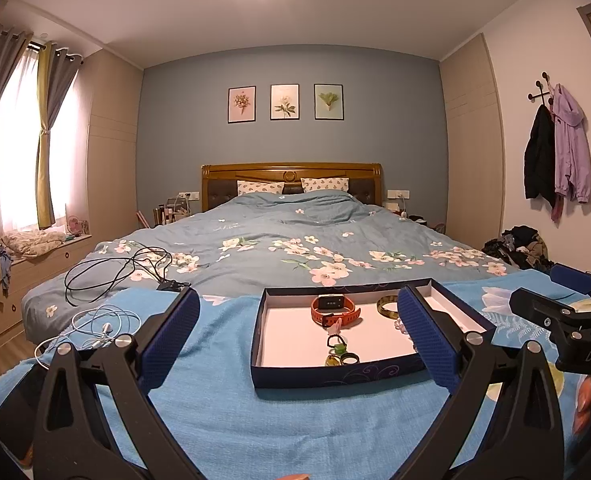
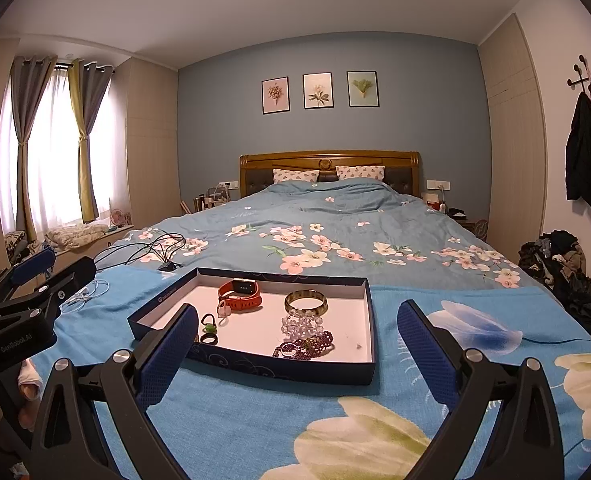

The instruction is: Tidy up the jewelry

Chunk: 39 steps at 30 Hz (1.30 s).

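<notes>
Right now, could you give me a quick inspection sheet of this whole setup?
Surface: bright blue flowered blanket over the foot of the bed.
Job's things: shallow dark blue cardboard tray holding an orange-strapped smartwatch, a gold bangle, a clear bead bracelet, a dark purple bead bracelet and small rings.
Clutter: nothing seen on the blanket beyond cables.
Grippers: left gripper and right gripper, fingers spread, empty.
Cables: white earphones; black cords.
Surroundings: bedroom, clothes pile on floor.
</notes>
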### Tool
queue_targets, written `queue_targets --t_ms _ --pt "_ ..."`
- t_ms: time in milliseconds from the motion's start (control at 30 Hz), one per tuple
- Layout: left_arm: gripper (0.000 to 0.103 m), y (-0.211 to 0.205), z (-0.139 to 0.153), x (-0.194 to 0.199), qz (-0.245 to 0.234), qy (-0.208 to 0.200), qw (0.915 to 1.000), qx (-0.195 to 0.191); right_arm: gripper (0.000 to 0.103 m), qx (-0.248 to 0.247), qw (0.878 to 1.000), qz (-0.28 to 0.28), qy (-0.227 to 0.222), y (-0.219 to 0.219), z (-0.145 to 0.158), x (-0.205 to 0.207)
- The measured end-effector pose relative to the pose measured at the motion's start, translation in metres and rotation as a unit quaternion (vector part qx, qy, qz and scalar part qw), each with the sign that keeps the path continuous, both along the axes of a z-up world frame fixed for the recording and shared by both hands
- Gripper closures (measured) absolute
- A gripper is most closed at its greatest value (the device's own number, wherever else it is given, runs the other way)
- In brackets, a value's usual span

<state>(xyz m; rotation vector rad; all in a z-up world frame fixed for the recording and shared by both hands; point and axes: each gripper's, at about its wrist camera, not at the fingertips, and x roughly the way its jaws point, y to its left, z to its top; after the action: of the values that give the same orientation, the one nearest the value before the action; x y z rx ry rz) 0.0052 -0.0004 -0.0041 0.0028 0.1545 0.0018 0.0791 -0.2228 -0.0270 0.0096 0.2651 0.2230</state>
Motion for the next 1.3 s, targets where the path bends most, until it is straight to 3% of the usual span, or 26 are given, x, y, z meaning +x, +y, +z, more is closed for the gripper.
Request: queue_targets --t_ms 1300 --pt "0.006 0.0024 -0.0026 0.0023 0.002 -0.001 1.0000 0.002 0.007 -0.001 1.000 0.000 -0.003 0.0036 0.0012 0.0014"
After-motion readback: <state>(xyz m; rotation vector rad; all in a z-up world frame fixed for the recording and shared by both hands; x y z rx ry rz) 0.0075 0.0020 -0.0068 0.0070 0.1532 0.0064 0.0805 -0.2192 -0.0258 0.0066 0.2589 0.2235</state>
